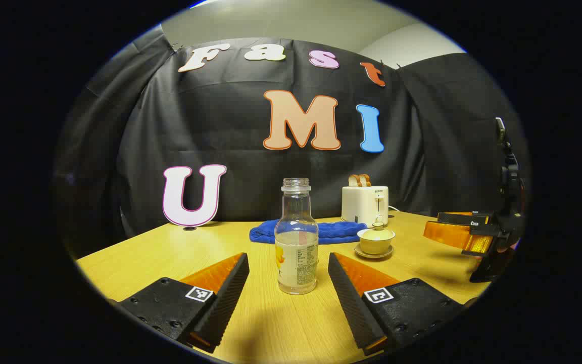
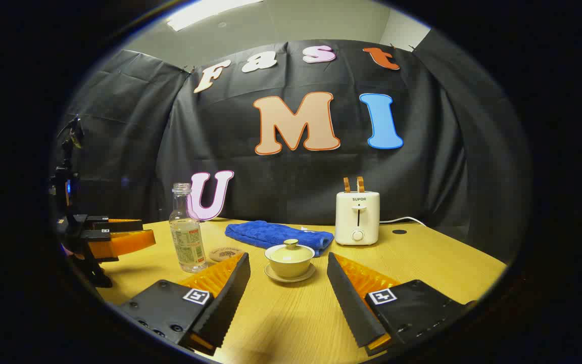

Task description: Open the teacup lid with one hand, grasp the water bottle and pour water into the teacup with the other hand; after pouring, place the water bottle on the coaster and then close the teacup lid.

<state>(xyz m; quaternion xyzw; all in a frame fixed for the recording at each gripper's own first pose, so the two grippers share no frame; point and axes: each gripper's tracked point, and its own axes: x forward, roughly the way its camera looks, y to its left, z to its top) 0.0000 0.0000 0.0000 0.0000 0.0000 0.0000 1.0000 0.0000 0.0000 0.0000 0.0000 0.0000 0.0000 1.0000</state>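
A clear, uncapped water bottle point(image 1: 296, 237) stands upright on the wooden table, part full, just beyond my open left gripper point(image 1: 288, 275) and centred between its fingers, untouched. The same bottle point(image 2: 187, 230) appears left in the right gripper view, with a round coaster point(image 2: 225, 253) beside it. The lidded teacup point(image 2: 289, 259) on its saucer sits straight ahead of my open right gripper point(image 2: 288, 278), a little beyond the fingertips. That teacup point(image 1: 376, 239) is right of the bottle in the left gripper view. Each view shows the other gripper at its edge point(image 1: 465, 233) point(image 2: 114, 235).
A folded blue cloth point(image 2: 277, 234) lies behind the teacup. A white toaster point(image 2: 357, 217) with two slices of bread stands at the back right, its cord trailing right. The table's point(image 2: 422, 263) front edge is near both grippers.
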